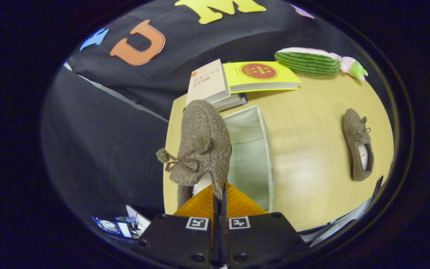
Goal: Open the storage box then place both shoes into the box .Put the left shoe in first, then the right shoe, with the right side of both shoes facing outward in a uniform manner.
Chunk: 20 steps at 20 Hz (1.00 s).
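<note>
My gripper point(219, 194) is shut on the heel-side edge of a fuzzy brown shoe point(200, 144) with a small bow and pom-poms. The shoe hangs on its side just ahead of the fingers, over the near rim of the open white storage box point(265, 149). The box's pale inside point(248, 157) shows beside the shoe and looks bare. The second brown shoe point(357, 144) lies flat on the wooden table point(312, 175), well off to the right of the box, apart from it.
Beyond the box lie two books, one cream point(206, 83) and one yellow point(259, 74). Farther back rest a watermelon-slice plush point(307, 61) and a small pink-and-green toy point(354, 67). The table's left edge drops off beside the held shoe.
</note>
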Each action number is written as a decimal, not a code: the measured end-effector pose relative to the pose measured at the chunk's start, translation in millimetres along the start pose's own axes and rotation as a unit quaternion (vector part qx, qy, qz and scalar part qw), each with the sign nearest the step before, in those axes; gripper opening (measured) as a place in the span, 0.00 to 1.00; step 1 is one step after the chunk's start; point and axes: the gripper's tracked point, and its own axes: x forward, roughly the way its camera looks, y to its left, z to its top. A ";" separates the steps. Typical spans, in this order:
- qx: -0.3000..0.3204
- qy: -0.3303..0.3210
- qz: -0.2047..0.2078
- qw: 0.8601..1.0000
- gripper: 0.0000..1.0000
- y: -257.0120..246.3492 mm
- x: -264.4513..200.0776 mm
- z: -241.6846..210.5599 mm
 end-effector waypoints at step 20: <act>-0.152 -0.035 -0.031 0.987 1.00 -30.3 -16.3 15.8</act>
